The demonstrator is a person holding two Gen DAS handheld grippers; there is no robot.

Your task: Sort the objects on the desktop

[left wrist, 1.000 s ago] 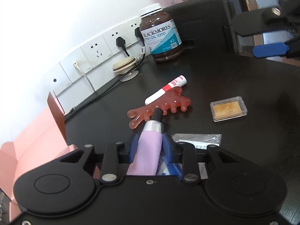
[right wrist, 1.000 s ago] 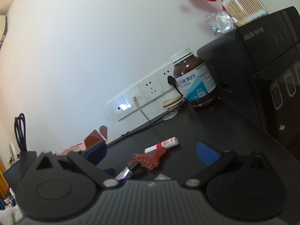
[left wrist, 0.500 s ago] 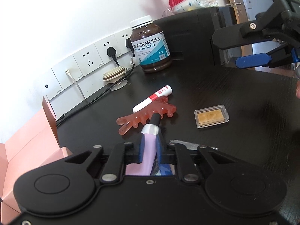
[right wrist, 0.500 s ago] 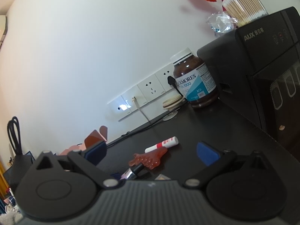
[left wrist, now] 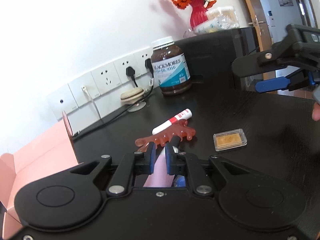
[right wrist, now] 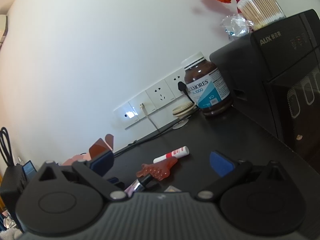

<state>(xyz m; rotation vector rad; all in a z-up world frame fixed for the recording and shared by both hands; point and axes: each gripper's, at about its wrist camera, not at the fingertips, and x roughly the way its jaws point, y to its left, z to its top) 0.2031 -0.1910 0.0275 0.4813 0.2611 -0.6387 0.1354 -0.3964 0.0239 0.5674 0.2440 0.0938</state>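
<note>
Tightened on lilac tube (left wrist: 160,172) since a second ago: left tongs (left wrist: 159,156) | tube lifted near counter (left wrist: 250,120) front edge, beside pink box (left wrist: 40,152) | right tongs (right wrist: 160,163) apart, idle | boxing likely next.

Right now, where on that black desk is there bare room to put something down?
The widest bare stretch lies right of the clear flat case, toward the right tongs. Another runs between the brown bottle and the red-and-white tube. It is crowded around the red comb by the left tongs.
</note>
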